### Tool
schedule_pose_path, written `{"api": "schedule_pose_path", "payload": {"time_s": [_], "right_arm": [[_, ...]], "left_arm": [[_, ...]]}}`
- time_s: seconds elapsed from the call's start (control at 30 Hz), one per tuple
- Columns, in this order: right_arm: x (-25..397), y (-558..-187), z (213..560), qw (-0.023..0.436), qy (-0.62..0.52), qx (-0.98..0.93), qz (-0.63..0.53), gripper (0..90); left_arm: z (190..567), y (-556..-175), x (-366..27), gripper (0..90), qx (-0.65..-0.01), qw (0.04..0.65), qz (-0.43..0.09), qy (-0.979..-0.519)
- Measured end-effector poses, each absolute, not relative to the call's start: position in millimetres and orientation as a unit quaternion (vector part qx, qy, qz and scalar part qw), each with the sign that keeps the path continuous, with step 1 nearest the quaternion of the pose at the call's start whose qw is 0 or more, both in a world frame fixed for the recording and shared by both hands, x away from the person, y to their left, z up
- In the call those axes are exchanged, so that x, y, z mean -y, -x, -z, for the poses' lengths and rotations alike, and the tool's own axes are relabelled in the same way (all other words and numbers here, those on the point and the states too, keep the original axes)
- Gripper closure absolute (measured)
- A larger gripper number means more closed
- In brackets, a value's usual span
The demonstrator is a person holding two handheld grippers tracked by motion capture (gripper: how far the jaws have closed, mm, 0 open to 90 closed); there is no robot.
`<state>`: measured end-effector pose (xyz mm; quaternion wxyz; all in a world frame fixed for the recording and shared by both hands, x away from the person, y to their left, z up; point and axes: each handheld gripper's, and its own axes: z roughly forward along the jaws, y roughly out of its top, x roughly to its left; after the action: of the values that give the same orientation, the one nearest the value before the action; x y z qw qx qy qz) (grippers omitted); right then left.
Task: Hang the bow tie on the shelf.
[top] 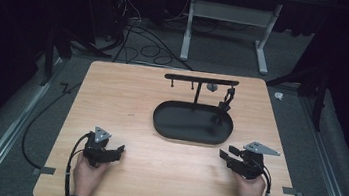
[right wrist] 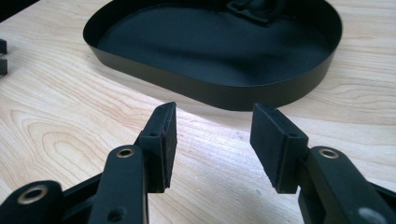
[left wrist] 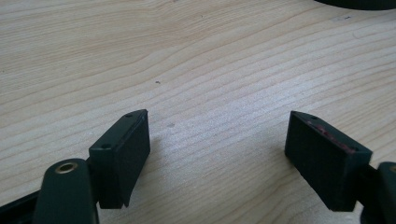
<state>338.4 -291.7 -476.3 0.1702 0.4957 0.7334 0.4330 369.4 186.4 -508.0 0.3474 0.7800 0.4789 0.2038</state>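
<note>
The table [top: 127, 97] is pale wood with a wavy brown grain. On it the oval tray [top: 169, 127] is plain matt black, as is the T-shaped stand [top: 198, 88] rising from its far side. Both the left gripper [top: 118, 150] and right gripper [top: 225, 152] are black, each topped by a grey plate.

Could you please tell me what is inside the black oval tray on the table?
Inside the black oval tray stands a thin post carrying a crossbar. A dark strap-like item hangs from the bar into the tray's right end; the floor beneath that item is covered.
</note>
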Motion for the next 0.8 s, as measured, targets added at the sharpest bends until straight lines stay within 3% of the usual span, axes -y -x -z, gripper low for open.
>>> {"api": "schedule_pose_path", "payload": {"time_s": [0.8], "right_arm": [[281,-341,491,0.162,-0.499,-0.743,-0.414,52.5]], "left_arm": [[508,-369,-186,22.6,-0.479,0.347,-0.204,-0.780]]}}
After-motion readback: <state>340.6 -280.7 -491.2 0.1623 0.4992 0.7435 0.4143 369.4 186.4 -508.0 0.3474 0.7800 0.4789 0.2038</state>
